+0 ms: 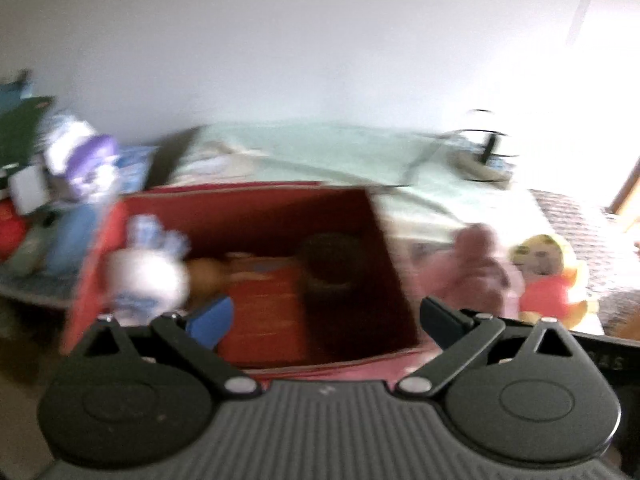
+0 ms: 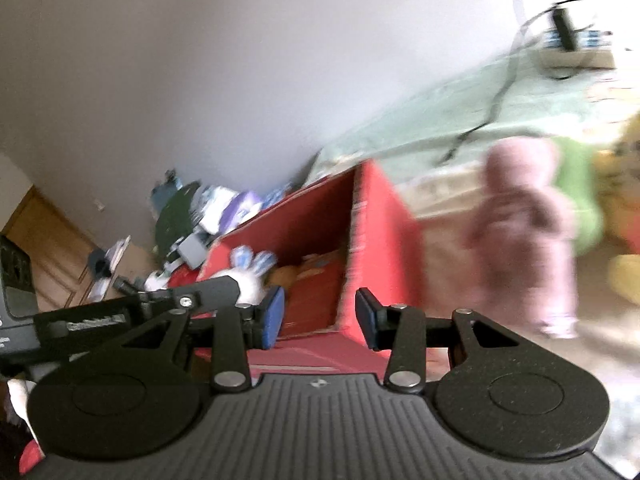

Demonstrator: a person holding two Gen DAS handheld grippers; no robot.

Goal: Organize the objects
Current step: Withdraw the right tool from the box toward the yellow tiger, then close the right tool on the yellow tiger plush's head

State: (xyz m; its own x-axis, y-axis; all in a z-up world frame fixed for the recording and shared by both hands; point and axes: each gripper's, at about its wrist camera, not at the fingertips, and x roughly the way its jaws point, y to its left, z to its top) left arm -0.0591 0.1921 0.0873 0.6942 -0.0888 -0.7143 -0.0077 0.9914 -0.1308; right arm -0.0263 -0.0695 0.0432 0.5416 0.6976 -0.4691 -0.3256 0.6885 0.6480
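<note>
An open red box (image 1: pixel 372 232) stands on the bed; it also shows in the right wrist view (image 2: pixel 380 216). Inside lie a white and blue plush (image 1: pixel 146 268), an orange-brown toy (image 1: pixel 208 274) and a dark round thing (image 1: pixel 332 264). My left gripper (image 1: pixel 324 320) is open and empty over the box's near edge. My right gripper (image 2: pixel 320 316) is open and empty in front of the box corner. A pink plush (image 2: pixel 524 232) stands right of the box, also in the left wrist view (image 1: pixel 480 264). Both views are blurred.
A yellow plush in a red shirt (image 1: pixel 544 276) sits right of the pink one. A green plush (image 2: pixel 576 196) is behind it. A pile of toys and bags (image 1: pixel 60 184) lies left of the box. A cable and device (image 2: pixel 564 36) rest on the green bedcover.
</note>
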